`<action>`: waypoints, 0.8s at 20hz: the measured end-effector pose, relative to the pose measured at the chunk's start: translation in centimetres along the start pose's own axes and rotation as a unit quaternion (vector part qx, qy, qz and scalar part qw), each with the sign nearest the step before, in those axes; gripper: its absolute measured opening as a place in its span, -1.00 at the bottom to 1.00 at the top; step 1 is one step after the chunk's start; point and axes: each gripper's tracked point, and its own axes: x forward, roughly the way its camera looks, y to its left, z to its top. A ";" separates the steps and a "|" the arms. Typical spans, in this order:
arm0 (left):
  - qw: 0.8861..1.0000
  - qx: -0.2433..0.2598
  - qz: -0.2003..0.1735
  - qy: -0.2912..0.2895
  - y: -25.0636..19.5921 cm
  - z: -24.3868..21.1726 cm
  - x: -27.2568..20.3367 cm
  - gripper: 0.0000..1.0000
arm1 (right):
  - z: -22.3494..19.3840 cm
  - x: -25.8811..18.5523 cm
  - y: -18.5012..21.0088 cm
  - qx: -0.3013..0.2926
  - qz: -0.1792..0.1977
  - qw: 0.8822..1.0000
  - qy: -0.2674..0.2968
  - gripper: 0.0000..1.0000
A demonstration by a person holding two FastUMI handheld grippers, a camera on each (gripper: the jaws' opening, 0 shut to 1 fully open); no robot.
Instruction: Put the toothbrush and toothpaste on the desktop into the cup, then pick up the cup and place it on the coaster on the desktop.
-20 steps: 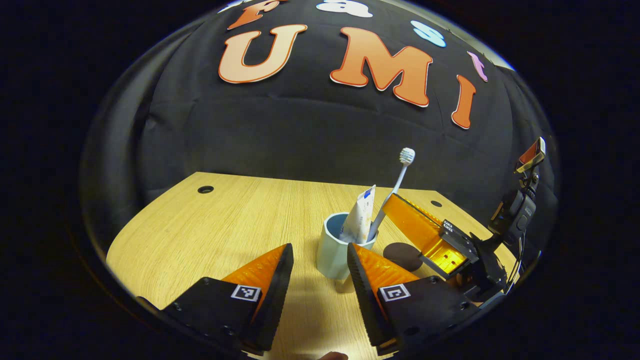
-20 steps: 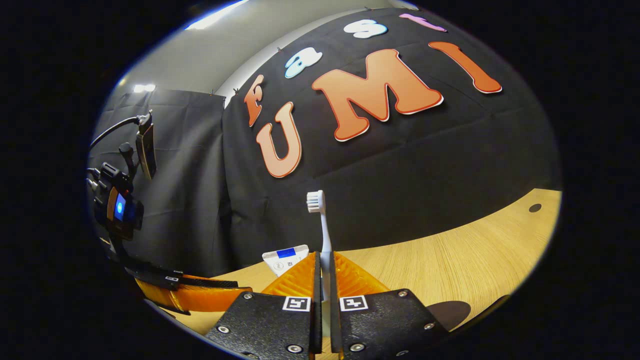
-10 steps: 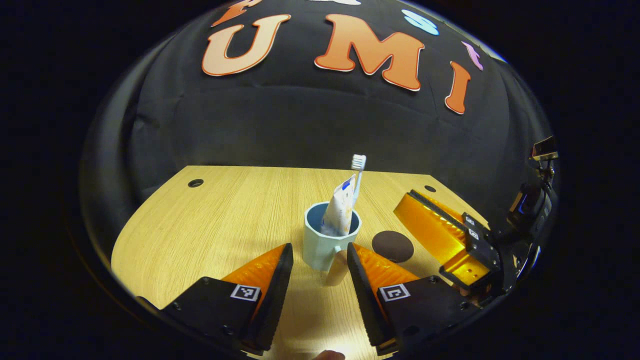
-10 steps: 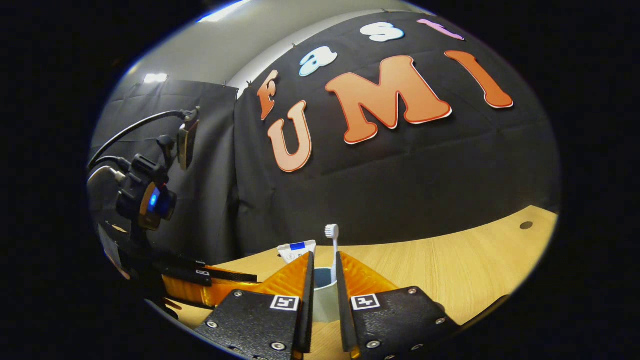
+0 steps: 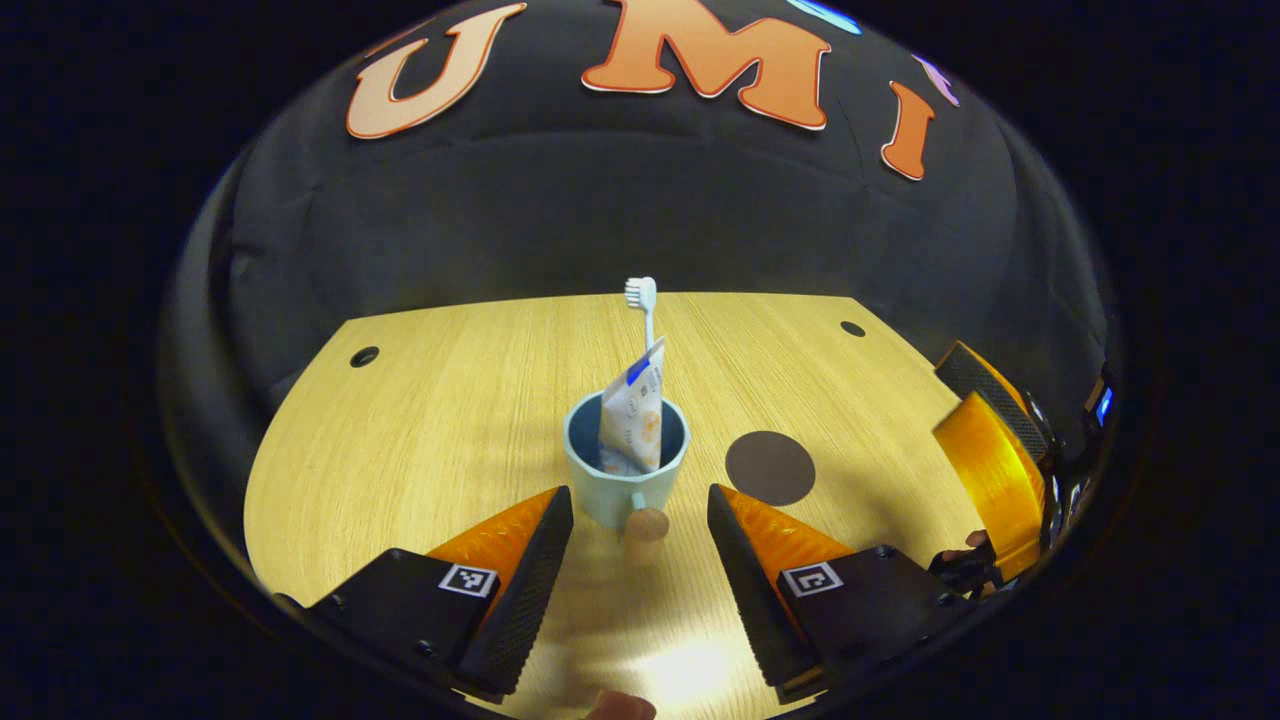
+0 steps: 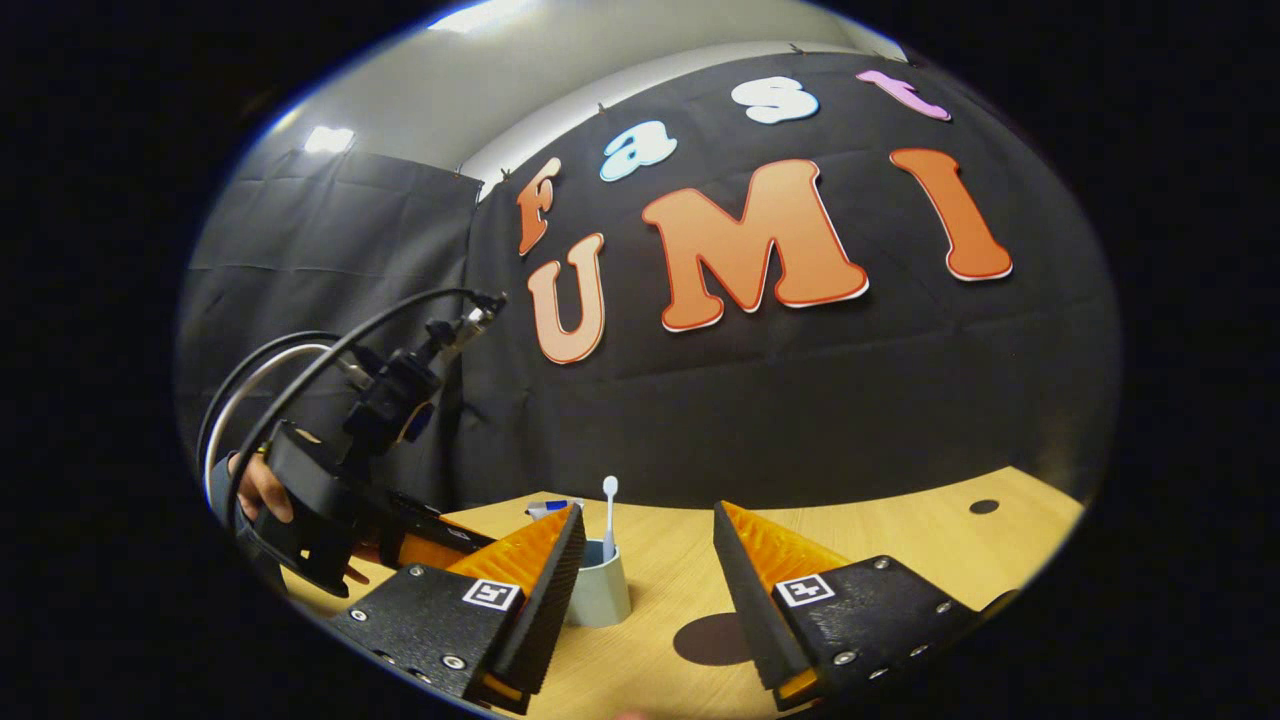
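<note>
Toothbrush [image 5: 641,300] with a white handle and bristles stood upright in the pale blue ceramic cup [image 5: 622,495], and the white toothpaste tube with blue print [image 5: 636,420] leaned beside it inside the same cup. That cup sat on the light wood-grain table [image 5: 430,420], its handle toward the left tool [image 5: 636,535], whose fingers were spread wide on either side and touched nothing. A dark brown round coaster [image 5: 769,467] lay bare just right of the cup. The right tool [image 6: 645,590] hung above the table, also spread apart and empty. Black cloth walled the booth behind.
</note>
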 end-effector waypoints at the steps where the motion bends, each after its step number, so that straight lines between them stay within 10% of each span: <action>1: 1.000 0.007 0.004 0.010 0.2 0.0 0.3 0.77 | 0.0 -0.6 -0.5 -0.016 -0.003 1.000 0.006 0.65; 4: 0.998 0.010 0.006 0.063 -0.1 -0.9 1.1 0.77 | 0.7 -2.3 -2.6 -0.053 -0.023 0.998 0.012 0.92; 16: 0.973 0.020 0.031 0.228 -0.4 -2.4 3.6 0.77 | 4.7 -10.0 -8.3 -0.078 -0.080 0.994 0.016 0.93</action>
